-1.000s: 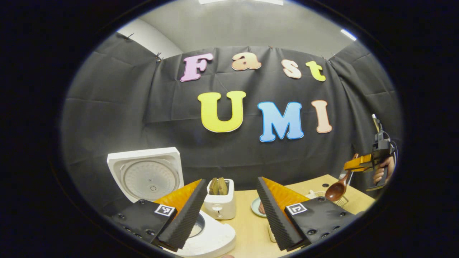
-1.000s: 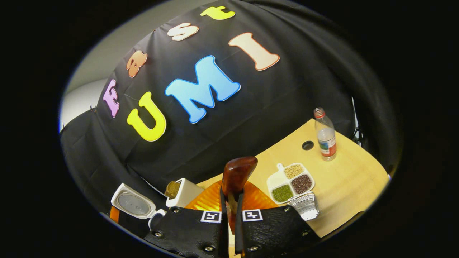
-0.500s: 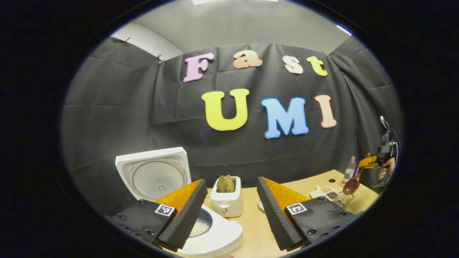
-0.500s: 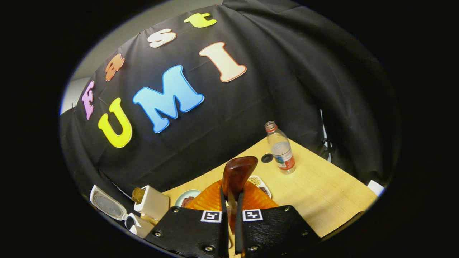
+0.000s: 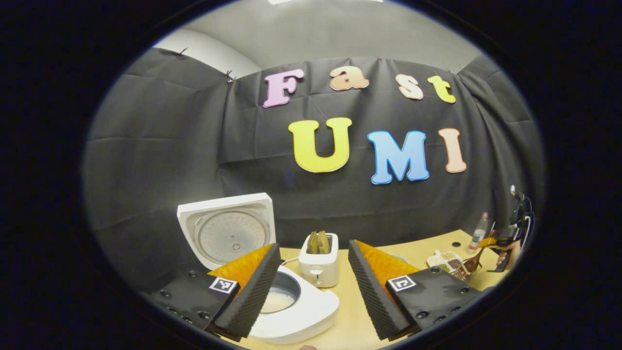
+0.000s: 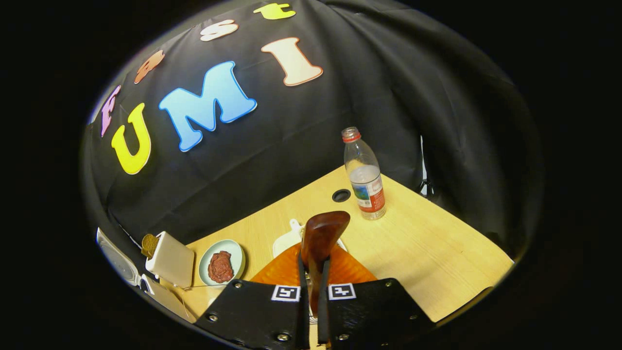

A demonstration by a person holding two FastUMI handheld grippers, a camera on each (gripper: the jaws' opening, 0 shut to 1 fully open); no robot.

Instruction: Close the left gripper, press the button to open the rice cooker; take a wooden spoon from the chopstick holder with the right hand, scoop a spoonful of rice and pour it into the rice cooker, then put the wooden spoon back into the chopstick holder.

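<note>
Right gripper [image 6: 313, 291] clamped on wooden spoon [image 6: 320, 238], bare table [image 6: 427, 253] ahead, bottle [image 6: 363, 175] beyond. Left gripper [image 5: 313, 287] wide open; open rice cooker [image 5: 291, 306] at its left finger, toaster [image 5: 318, 260] between jaws.

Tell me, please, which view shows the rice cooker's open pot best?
The left gripper view: the rice cooker sits close, lid raised, white contents visible in its pot. The right gripper view catches just a sliver of its lid at the left edge.

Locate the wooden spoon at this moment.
The wooden spoon is clamped between the right gripper fingers, over the table, left of the water bottle.
</note>
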